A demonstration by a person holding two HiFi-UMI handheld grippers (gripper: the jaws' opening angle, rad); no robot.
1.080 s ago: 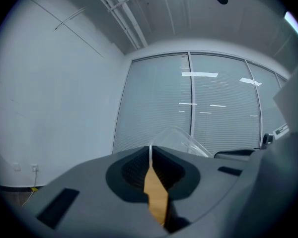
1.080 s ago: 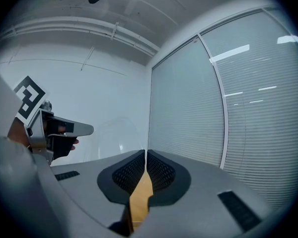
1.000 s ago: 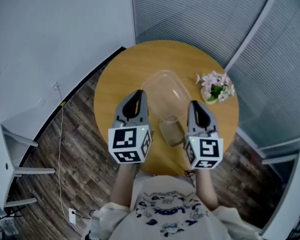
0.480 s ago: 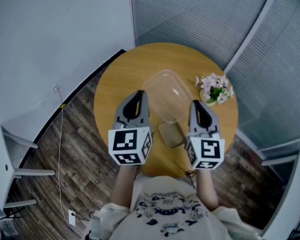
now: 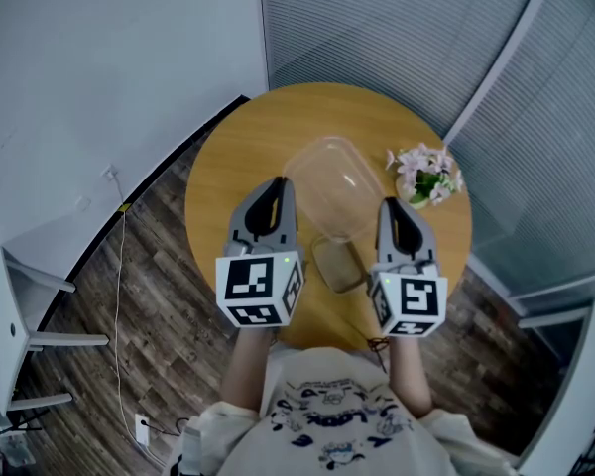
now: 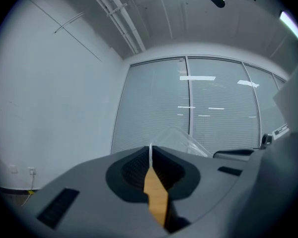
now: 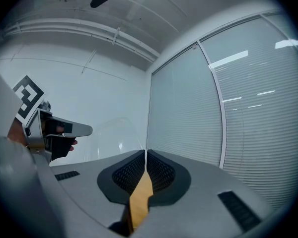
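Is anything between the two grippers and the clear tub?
Nothing visible does. The left gripper and the right gripper are each shut directly on the thin rim of the clear tub, one at each side.

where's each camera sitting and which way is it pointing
Head view: on the person's head, looking steeply down at the round table; shows the forearms, left gripper and right gripper.
Left gripper view: on the left gripper, looking along its shut jaws, tilted up at the blinds and ceiling.
Right gripper view: on the right gripper, likewise tilted up; the left gripper shows at its left.
Shared: both gripper views show the clear container pinched by its rim, and the blinds.
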